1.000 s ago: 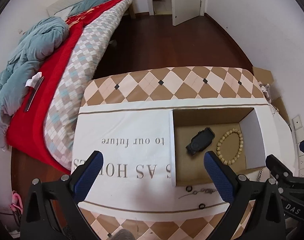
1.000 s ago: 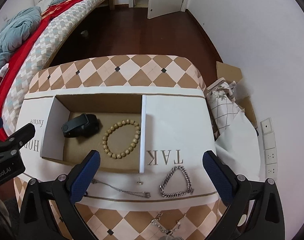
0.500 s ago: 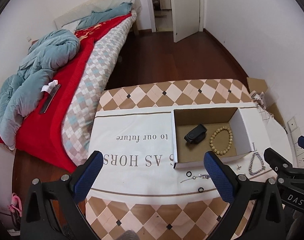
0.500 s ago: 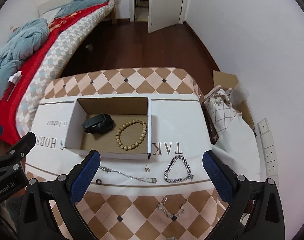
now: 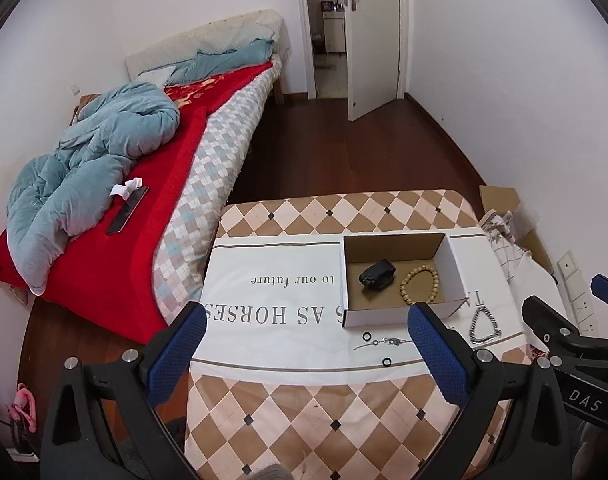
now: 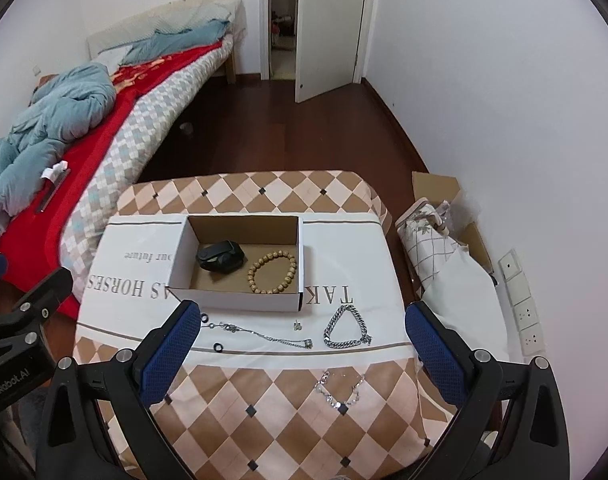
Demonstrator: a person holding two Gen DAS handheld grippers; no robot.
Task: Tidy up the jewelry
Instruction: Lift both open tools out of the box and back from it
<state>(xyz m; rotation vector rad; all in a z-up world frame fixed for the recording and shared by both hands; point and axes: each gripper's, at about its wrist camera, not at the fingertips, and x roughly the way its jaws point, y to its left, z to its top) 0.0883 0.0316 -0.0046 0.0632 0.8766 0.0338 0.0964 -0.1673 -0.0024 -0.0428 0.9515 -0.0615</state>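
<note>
An open cardboard box (image 6: 240, 300) (image 5: 388, 316) sits on the cloth-covered table and holds a black band (image 6: 221, 257) (image 5: 377, 274) and a wooden bead bracelet (image 6: 272, 273) (image 5: 420, 285). In front of it lie a thin silver chain (image 6: 260, 334), a chunky silver bracelet (image 6: 346, 328) (image 5: 484, 325), a small earring (image 6: 298, 324), two black rings (image 6: 218, 347) (image 5: 387, 361) and a sparkly necklace (image 6: 340, 394). My left gripper (image 5: 306, 350) and right gripper (image 6: 304, 354) are both open, empty and held high above the near table edge.
A checkered cushion-like tabletop with a white printed cloth (image 6: 144, 280). A bed (image 5: 116, 168) with red cover and blue duvet stands left. A bag and cardboard (image 6: 436, 236) lie at the right wall, with wall sockets (image 6: 524, 312). An open door (image 6: 324, 28) is far back.
Both grippers have pulled back and up from the table, so the box and jewelry look smaller and farther away. Nothing on the table has moved.
</note>
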